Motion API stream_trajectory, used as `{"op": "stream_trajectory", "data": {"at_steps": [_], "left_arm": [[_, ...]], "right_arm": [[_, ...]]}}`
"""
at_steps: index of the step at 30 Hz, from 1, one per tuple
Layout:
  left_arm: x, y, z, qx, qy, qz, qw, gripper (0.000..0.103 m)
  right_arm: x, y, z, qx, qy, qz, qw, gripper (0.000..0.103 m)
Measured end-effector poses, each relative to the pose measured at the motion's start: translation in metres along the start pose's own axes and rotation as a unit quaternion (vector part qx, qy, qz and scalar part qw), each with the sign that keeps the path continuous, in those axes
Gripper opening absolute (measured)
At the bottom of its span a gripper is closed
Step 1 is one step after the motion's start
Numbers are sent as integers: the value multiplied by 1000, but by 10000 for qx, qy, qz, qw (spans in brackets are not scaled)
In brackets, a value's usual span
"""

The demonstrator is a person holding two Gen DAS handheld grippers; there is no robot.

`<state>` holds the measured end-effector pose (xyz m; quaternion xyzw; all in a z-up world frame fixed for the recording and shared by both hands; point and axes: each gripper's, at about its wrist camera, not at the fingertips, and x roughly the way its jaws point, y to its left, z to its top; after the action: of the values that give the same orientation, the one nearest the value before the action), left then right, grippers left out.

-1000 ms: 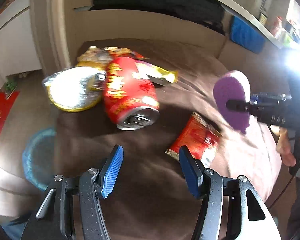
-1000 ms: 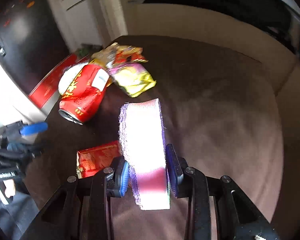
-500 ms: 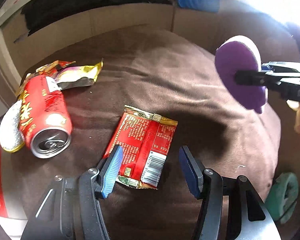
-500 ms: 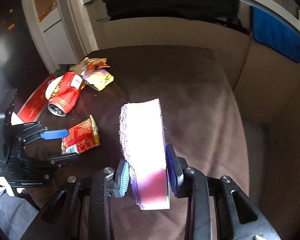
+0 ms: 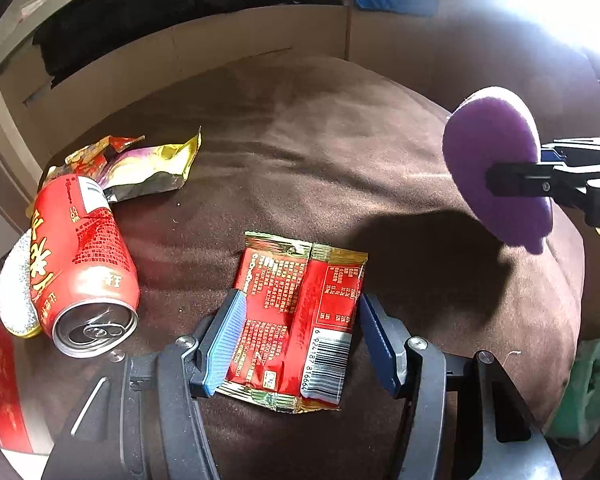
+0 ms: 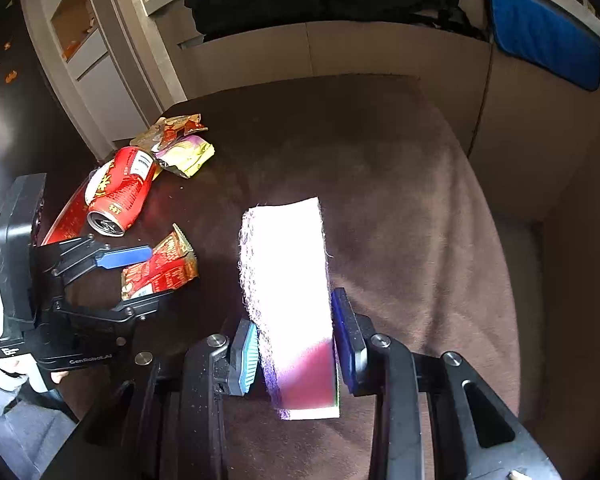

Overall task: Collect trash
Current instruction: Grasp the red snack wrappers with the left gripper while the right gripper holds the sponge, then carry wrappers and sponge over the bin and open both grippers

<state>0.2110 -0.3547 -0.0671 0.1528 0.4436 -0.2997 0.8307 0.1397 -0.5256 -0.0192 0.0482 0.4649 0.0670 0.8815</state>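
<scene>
A flat red snack wrapper (image 5: pixel 300 320) lies on the brown cushion (image 5: pixel 340 168). My left gripper (image 5: pixel 300 340) is open, with one finger on each side of the wrapper; it also shows in the right wrist view (image 6: pixel 136 276), where the wrapper (image 6: pixel 160 272) sits between its fingers. My right gripper (image 6: pixel 296 344) is shut on a purple sponge (image 6: pixel 288 280) and holds it above the cushion; the sponge (image 5: pixel 496 168) shows at the right of the left wrist view. A red drink can (image 5: pixel 80 268) lies on its side at the left, with crumpled foil wrappers (image 5: pixel 140 164) behind it.
A silver-and-yellow lid (image 5: pixel 14 292) lies under the can at the cushion's left edge. A beige sofa back (image 6: pixel 340 56) with a black cloth and a blue towel (image 6: pixel 548 36) stands behind. A green object (image 5: pixel 588 384) sits low beyond the cushion's right edge.
My left gripper has swung from the can to the red wrapper and moved down until its fingers straddle it. My right gripper has drawn back, still holding the sponge.
</scene>
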Motion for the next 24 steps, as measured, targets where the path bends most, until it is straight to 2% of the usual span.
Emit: {"op": "stream_trajectory", "data": {"at_steps": [3,5,6,9,14,19,24], "left_arm": [[-1,0,0,18,24,-39,10000,51],[-7,-3,-4,25,14,-143,9999,33],[-9,-4,-7,28,15,-161,9999,32],[-16,-6,-17,31,-26,-142,9999,31],[-35,8,-34,-359,-64,-376,9986,26],[-81,19,-65,-605,-262,-375,9971,25],[-121,48,-96,-1105,-367,-239,9929,25]], "right_arm": [[0,4,1,63,-12,49,10000,30],[0,9,1,117,8,43,9999,30],[-1,12,1,127,14,17,9999,30],[-3,27,-2,73,-7,-25,10000,29],[-6,51,-8,-106,1,65,9999,30],[-11,77,-13,-288,36,73,9996,30],[-20,116,-20,-615,-12,258,9978,30]]}}
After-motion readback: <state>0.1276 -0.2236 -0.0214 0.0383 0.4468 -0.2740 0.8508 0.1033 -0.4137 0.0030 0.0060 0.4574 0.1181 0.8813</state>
